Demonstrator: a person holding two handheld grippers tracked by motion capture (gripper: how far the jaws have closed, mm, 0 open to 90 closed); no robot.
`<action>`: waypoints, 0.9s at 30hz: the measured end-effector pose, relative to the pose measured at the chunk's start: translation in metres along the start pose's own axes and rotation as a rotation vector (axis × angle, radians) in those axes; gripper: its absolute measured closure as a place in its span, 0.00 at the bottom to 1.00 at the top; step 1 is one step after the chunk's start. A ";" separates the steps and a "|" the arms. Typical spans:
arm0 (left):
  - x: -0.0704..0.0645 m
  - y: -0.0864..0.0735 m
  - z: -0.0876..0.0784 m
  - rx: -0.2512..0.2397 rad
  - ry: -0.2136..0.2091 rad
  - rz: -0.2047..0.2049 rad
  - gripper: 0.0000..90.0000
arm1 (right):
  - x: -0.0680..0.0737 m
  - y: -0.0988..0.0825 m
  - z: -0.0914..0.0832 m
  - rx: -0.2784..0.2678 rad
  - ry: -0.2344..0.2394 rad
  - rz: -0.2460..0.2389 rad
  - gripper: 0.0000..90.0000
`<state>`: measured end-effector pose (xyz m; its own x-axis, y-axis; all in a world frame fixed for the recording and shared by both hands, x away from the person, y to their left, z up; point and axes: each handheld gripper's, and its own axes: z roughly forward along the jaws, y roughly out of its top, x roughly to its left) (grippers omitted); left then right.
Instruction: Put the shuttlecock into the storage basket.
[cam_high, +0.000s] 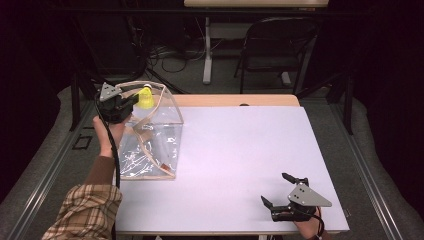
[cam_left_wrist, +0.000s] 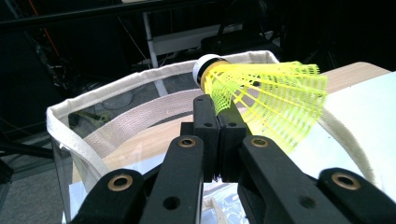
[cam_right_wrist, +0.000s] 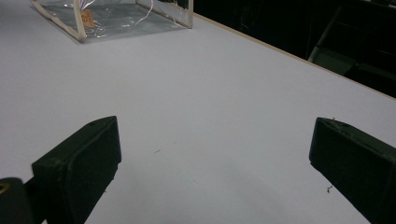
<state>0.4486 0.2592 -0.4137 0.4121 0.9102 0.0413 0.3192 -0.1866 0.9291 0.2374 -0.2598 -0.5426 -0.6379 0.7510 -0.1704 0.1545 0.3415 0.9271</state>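
We saw a black chair (cam_high: 272, 42) and cables (cam_high: 172, 57) on the floor beyond the white table (cam_high: 240, 150).

A yellow mesh-skirted shuttlecock (cam_left_wrist: 261, 100) (white band around its cork) lies tilted sideways, pinched at its skirt above the open mouth of a clear plastic bag (cam_high: 150, 145) with cream fabric edging, standing at the table's left side.

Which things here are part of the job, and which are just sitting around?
Part of the job:
- yellow shuttlecock, pinched in the left gripper
- clear bag under it

Just around:
- right gripper, open over bare table
- chair behind the table
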 end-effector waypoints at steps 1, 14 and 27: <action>0.000 0.000 0.001 0.002 0.002 0.001 0.99 | 0.000 0.000 0.000 0.000 0.000 0.000 0.02; -0.001 -0.003 0.007 0.023 -0.007 0.002 0.99 | 0.000 0.000 0.000 0.003 0.000 -0.001 0.02; 0.001 -0.005 0.012 0.054 0.000 0.001 0.99 | 0.000 0.000 0.001 0.004 0.000 -0.001 0.02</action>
<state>0.4572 0.2571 -0.4230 0.4127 0.9099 0.0425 0.3643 -0.2077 0.9078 0.2377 -0.2593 -0.5429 -0.6381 0.7507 -0.1713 0.1570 0.3446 0.9255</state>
